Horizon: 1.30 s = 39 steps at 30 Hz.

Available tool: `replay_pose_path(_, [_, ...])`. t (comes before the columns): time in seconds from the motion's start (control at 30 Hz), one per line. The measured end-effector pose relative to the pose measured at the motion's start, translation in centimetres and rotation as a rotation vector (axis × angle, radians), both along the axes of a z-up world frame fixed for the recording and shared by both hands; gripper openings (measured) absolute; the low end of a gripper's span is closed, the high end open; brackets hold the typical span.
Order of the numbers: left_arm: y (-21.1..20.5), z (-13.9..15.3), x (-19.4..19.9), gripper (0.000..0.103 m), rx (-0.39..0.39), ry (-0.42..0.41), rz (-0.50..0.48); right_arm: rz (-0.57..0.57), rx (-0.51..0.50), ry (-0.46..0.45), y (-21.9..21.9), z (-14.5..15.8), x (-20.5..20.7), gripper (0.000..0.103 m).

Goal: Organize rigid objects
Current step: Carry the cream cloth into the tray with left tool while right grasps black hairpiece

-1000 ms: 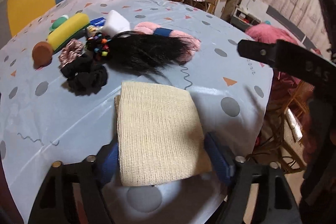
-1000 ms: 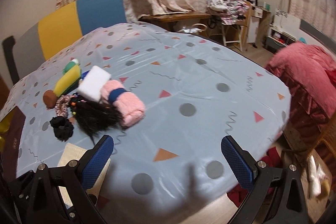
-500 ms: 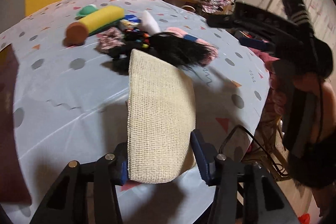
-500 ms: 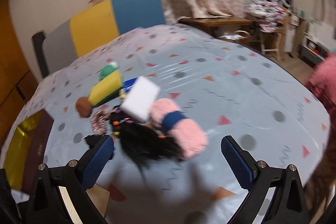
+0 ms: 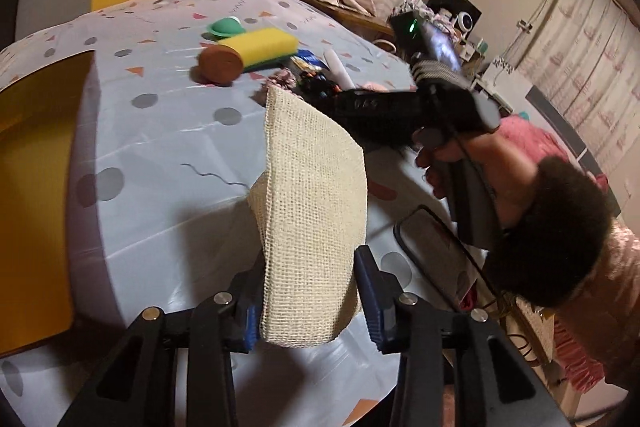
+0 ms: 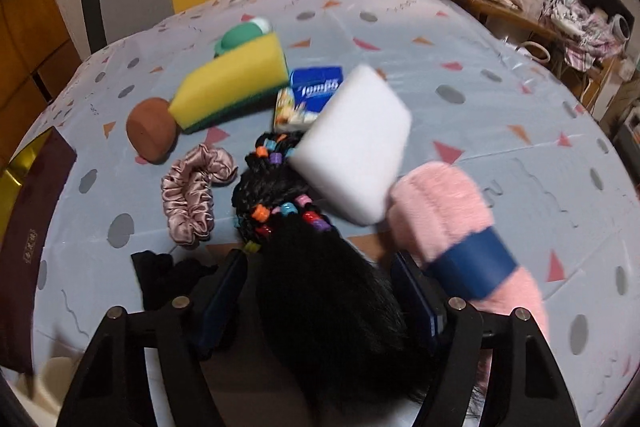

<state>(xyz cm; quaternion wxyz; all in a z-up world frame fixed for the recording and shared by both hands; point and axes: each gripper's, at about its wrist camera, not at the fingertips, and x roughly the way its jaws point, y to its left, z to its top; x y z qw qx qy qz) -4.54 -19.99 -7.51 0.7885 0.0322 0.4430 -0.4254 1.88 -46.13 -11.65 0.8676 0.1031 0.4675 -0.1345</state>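
The beige woven cloth [image 5: 316, 211] is standing up off the table [image 5: 160, 155], its long axis running away from the camera, squeezed in the left gripper [image 5: 310, 303], whose jaws have just been narrowing. The right gripper [image 6: 320, 303], jaws also closing, is straddling the black beaded hairpiece [image 6: 320, 267] without visibly pinching it.

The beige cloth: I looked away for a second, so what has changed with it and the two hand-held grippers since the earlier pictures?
The left hand-held gripper has closed on the beige cloth and lifted it off the table; it now stands bowed between the pads. The right hand-held gripper has swung down over the black hairpiece, its jaws closing around it, with no clear grip yet. The sponges and scrunchie lie as before.
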Motion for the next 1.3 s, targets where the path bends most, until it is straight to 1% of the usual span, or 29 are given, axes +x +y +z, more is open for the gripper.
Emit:
replay_pose_path(0.03, [0.3, 0.2, 0.0, 0.04, -0.011, 0.002, 0.005, 0.001, -0.027, -0.001, 0.2, -0.1, 0.0, 0.068])
replay_pose_path(0.07, [0.6, 0.3, 0.1, 0.04, -0.02, 0.003, 0.009, 0.008, -0.039, -0.01, 0.4, 0.0, 0.1, 0.056])
replay_pose_path(0.1, [1.0, 0.6, 0.2, 0.04, -0.03, 0.002, 0.016, 0.017, -0.024, -0.029, 0.5, 0.1, -0.1, 0.044])
replay_pose_path(0.13, [1.3, 0.8, 0.2, 0.04, -0.041, 0.001, 0.021, 0.017, -0.006, -0.039, 0.5, 0.3, -0.3, 0.04])
replay_pose_path(0.23, [2.2, 1.6, 0.4, 0.04, -0.077, -0.001, 0.031, 0.006, 0.057, -0.06, 0.7, 0.7, -1.3, 0.017])
replay_pose_path(0.4, [3.9, 3.0, 0.8, 0.04, -0.125, -0.007, 0.06, -0.001, 0.09, -0.098, 2.2, 1.8, -3.0, 0.015])
replay_pose_path(0.63, [7.4, 4.5, 2.2, 0.04, -0.196, 0.002, 0.127, -0.028, 0.135, -0.177, 3.7, 4.6, -6.3, 0.015])
replay_pose_path(0.77, [9.7, 5.1, 3.4, 0.04, -0.224, 0.01, 0.175, -0.038, 0.132, -0.214, 4.8, 6.1, -7.7, 0.014])
replay_pose_path(0.87, [11.4, 5.2, 4.3, 0.04, -0.229, 0.015, 0.214, -0.033, 0.116, -0.24, 5.9, 7.4, -8.6, 0.013])
replay_pose_path(1.07, [15.6, 5.2, 7.3, 0.04, -0.233, 0.022, 0.309, -0.006, 0.136, -0.295, 8.2, 10.0, -9.2, 0.013])
replay_pose_path(1.2, [18.5, 4.4, 10.0, 0.041, -0.21, 0.051, 0.381, 0.047, 0.15, -0.323, 10.9, 11.6, -8.8, 0.013])
replay_pose_path(1.3, [20.5, 3.4, 12.3, 0.041, -0.192, 0.091, 0.428, 0.094, 0.168, -0.339, 12.9, 12.6, -7.9, 0.013])
